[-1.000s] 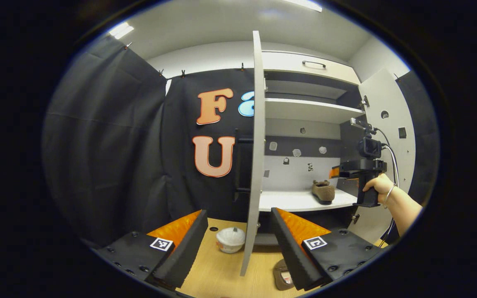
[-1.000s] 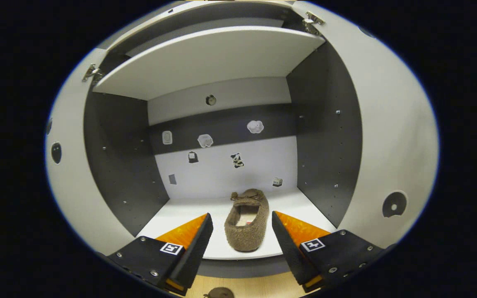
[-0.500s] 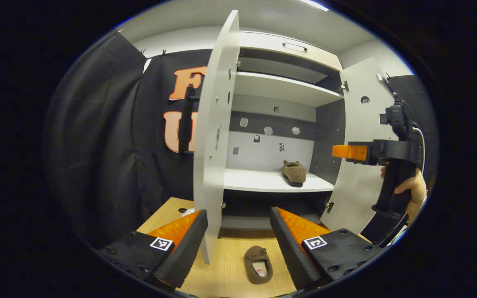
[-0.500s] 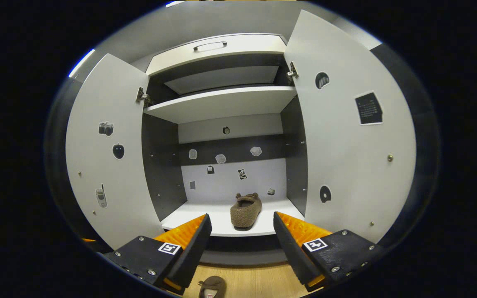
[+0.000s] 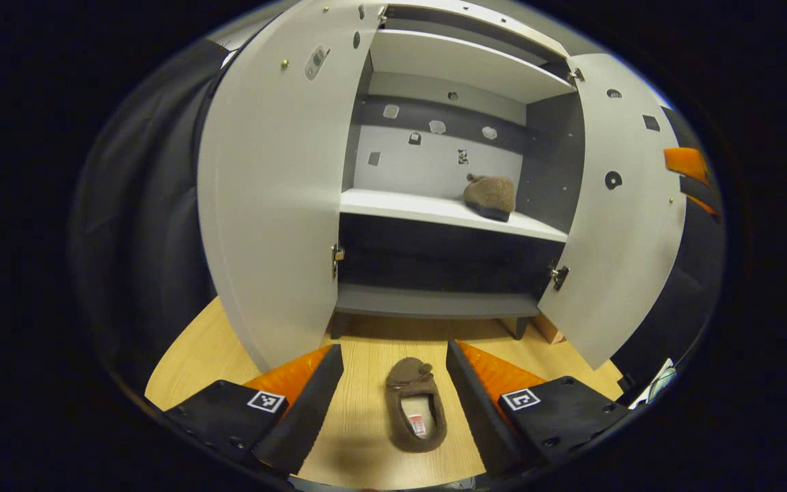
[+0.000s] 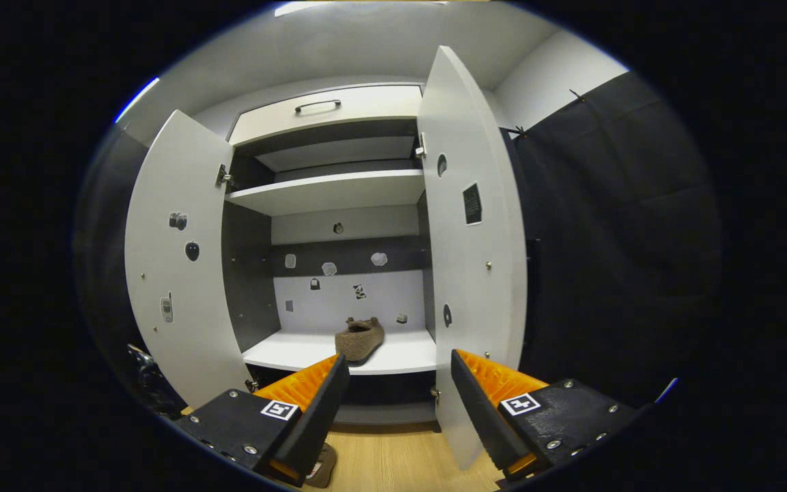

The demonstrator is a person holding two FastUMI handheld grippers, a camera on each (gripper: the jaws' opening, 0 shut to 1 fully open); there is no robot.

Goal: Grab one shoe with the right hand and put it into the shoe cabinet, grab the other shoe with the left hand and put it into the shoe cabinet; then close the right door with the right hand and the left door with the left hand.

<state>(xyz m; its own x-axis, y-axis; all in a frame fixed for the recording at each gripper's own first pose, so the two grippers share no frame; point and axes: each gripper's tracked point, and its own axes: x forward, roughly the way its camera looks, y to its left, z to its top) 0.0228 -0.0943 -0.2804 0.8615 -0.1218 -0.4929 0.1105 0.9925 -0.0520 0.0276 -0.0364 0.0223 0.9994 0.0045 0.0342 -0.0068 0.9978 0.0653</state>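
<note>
A brown fuzzy shoe (image 5: 415,414) lies on the wooden floor, toe toward the cabinet, between the open fingers of my left gripper (image 5: 393,403), which hovers above it. The other brown shoe (image 5: 490,196) (image 6: 360,339) rests on the cabinet's white shelf (image 5: 400,205). Both cabinet doors stand open: the left door (image 5: 277,191) (image 6: 175,273) and the right door (image 5: 629,205) (image 6: 475,260). My right gripper (image 6: 397,403) is open and empty, held back from the cabinet, its tips near the right door's lower edge. Its fingertips (image 5: 687,164) peek in at the right of the left gripper view.
The wooden floor (image 5: 366,355) spreads in front of the cabinet. An upper shelf (image 6: 328,193) and a drawer with a handle (image 6: 316,104) sit above. Black cloth (image 6: 605,239) hangs to the right of the cabinet and more black cloth (image 5: 141,225) to its left.
My left gripper has swung right and tipped down over the floor shoe. My right gripper has drawn back out of the cabinet and shifted right, leaving its shoe on the shelf.
</note>
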